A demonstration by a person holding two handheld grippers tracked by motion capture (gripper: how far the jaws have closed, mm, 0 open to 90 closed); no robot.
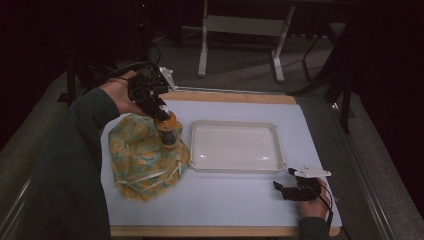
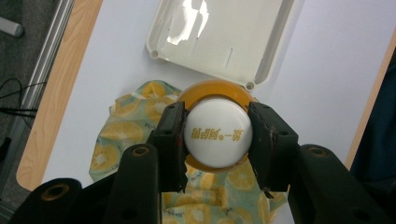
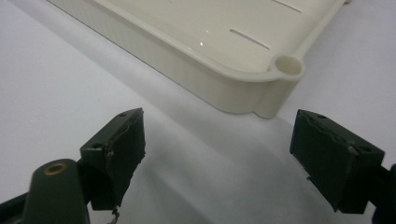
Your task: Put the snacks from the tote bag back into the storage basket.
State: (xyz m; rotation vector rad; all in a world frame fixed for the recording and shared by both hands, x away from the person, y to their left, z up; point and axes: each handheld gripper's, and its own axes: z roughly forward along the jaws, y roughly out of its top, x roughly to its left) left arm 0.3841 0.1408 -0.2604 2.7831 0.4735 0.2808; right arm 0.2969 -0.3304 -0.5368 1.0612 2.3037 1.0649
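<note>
A dim room surrounds a wooden table covered by a pale sheet (image 1: pixel 225 200). The small orange bottle (image 2: pixel 217 133), white-capped, sits above a lemon-print cloth bag (image 1: pixel 145 160), just left of the empty white tray (image 1: pixel 235 127). The left gripper (image 2: pixel 217 135) has its jaws clamped on the cap, probably to lift the bottle out of the bag toward the tray. The right gripper (image 3: pixel 219 154) rests near the tray's corner, jaws wide apart, idle.
</note>
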